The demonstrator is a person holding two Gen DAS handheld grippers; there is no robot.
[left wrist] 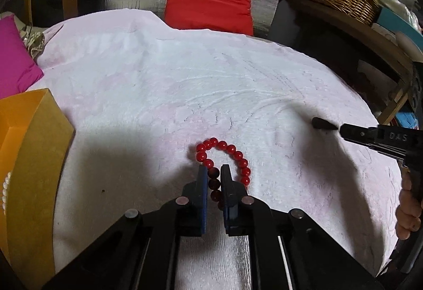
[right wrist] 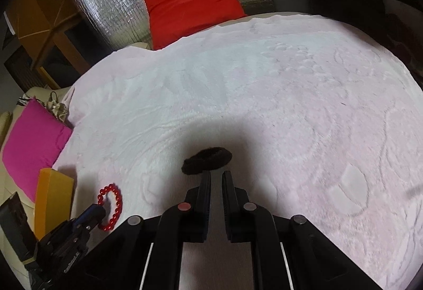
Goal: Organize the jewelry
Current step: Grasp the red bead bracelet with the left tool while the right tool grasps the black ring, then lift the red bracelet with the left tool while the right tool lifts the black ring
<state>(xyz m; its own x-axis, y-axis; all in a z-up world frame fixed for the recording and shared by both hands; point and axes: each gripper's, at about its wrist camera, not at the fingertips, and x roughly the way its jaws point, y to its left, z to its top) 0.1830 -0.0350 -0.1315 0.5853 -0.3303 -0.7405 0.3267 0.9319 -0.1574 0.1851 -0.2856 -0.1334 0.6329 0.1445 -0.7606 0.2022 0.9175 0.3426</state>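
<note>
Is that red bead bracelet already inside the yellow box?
No. The bracelet lies on the white blanket, pinched by the left gripper, beside the box.
</note>
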